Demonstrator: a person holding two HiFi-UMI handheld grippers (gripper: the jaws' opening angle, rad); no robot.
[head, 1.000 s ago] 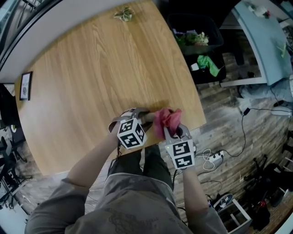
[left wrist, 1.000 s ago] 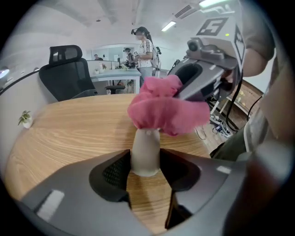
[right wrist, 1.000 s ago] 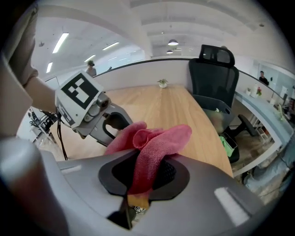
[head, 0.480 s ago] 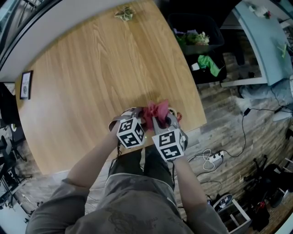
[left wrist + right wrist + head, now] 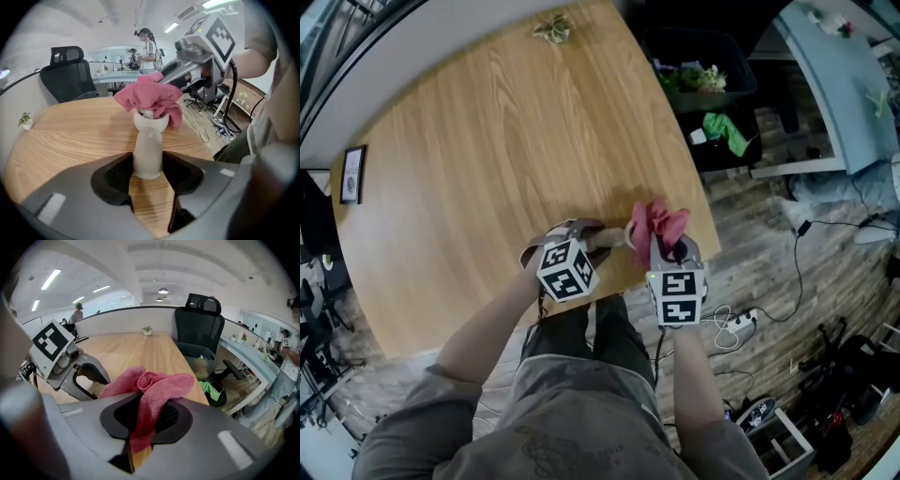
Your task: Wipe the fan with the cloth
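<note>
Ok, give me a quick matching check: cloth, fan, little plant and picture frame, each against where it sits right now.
Things:
1 cloth
2 fan
3 plant
4 picture frame

Places:
A at the far edge of the table
B handle clamped in the left gripper
C at the table's left edge in the head view
D pinched in the right gripper, bunched over the fan's head

Pairs: 1-D, 2-B, 3-A, 4-C
</note>
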